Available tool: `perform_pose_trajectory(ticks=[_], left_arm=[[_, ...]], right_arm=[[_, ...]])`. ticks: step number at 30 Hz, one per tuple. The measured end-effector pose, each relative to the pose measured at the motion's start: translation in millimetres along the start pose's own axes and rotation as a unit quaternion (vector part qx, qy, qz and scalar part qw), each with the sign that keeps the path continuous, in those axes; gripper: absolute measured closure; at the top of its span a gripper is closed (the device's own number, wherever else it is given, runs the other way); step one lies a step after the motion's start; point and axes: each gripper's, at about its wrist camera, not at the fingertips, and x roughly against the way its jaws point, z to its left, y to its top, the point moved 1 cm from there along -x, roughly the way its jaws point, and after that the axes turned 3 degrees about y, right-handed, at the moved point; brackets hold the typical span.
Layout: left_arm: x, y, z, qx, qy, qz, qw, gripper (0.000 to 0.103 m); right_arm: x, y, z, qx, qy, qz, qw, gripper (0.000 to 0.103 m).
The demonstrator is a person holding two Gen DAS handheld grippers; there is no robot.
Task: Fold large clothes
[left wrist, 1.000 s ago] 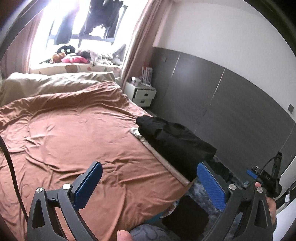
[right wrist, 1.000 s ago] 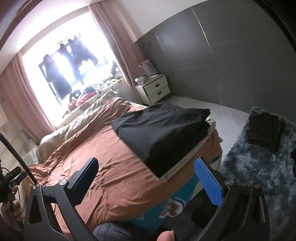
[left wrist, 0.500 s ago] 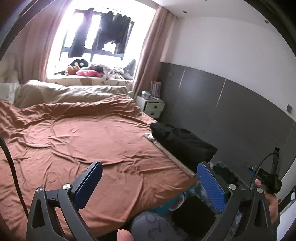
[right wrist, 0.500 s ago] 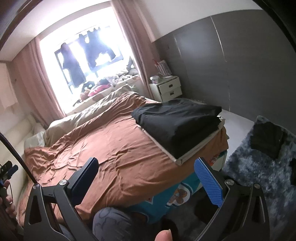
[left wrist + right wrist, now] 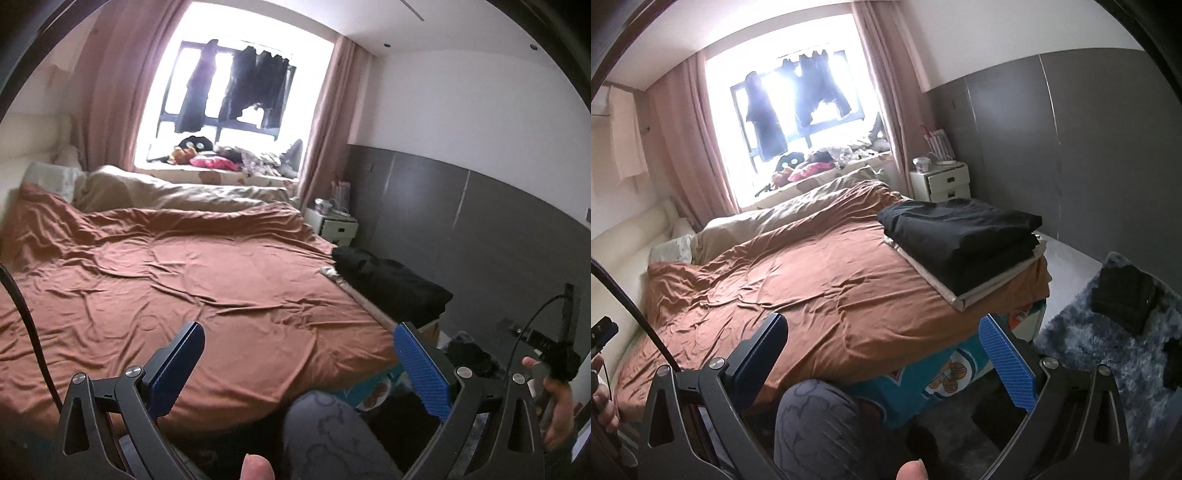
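Bed (image 5: 820, 280), folded black clothes (image 5: 964, 236) beyond empty fingers (image 5: 1004, 365)

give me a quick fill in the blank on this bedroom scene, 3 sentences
The folded black garment lies on a beige folded cloth at the bed's ____ corner.
Both the left gripper and the right gripper are ____ and hold nothing.
The bed cover is ____ in colour.

Missing words: right; open; brown

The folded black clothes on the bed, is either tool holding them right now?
No. The folded black clothes lie on the bed corner, apart from the open right tool and left tool.
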Motion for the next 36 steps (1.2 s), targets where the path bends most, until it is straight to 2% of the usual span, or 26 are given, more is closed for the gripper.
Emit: perform_pose_trajectory(ticks=[7,17,27,36], left_arm=[[34.5,-34.2,0.0,-0.025,0.039,-0.021,0.9987,0.0],[54.5,-70.5,15.6,-0.008,0.062,-0.031,0.9975,0.0],[63.4,-77.1,27.0,0.001,0.081,-0.035,0.9961,0.0],[68.3,-77.9,27.7,0.001,0.088,-0.037,0.9954,0.0]], right_arm=[[9.0,-24.4,2.8,0.006,0.012,-0.004,1.0,0.0],[11.6,-47.6,28.9,0.042,0.02,0.01,0.999,0.0],[4.2,-59.1,54.7,0.067,0.028,0.009,0.997,0.0],[4.6,-64.1,58.2,0.063,0.027,0.016,0.998,0.0]])
